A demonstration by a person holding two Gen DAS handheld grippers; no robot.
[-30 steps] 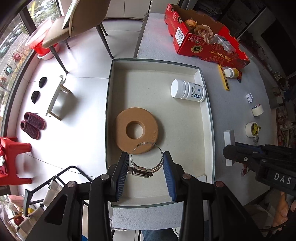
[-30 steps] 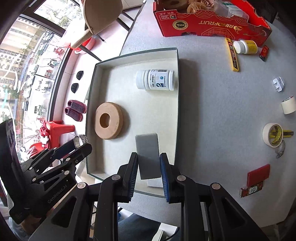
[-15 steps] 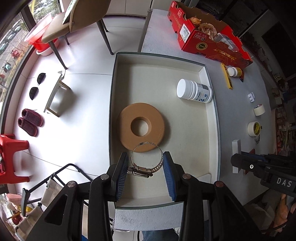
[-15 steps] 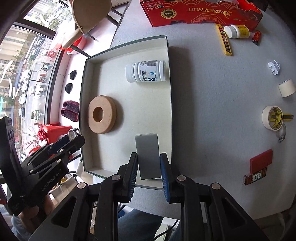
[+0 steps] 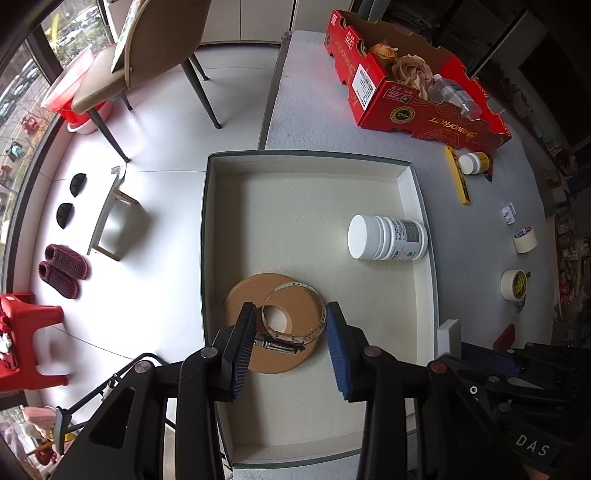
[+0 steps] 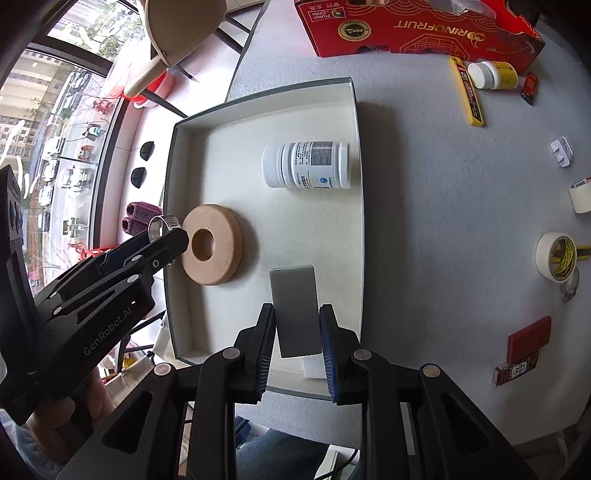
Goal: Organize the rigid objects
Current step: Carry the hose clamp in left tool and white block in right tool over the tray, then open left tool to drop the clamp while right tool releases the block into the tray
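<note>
The metal hose clamp (image 5: 291, 315) hangs pinched between the two blue pads of the left tool (image 5: 290, 341), its ring lying roughly flat with the screw housing turned back toward the tool. It sits above the tan ring-shaped disc (image 5: 275, 325), which lies flat on the floor of the white tray (image 5: 413, 206); whether clamp and disc touch cannot be told. The right tool (image 6: 297, 341) grips a flat grey block (image 6: 295, 308), its long axis running straight away from the tool, held over the near right part of the tray. A white bottle (image 6: 306, 166) lies on its side against the tray's right wall, cap pointing left (toward the tray's middle). Outside the tray, the grey tabletop (image 6: 443, 221) carries a red cardboard box (image 6: 417, 26), a yellow utility knife (image 6: 466, 92), a small white jar (image 6: 491, 75), two rolls of tape (image 6: 557, 256) and a red card (image 6: 529, 339). In the right wrist view the left tool (image 6: 162, 240) reaches in from the left, angled across the tray's left wall.
</note>
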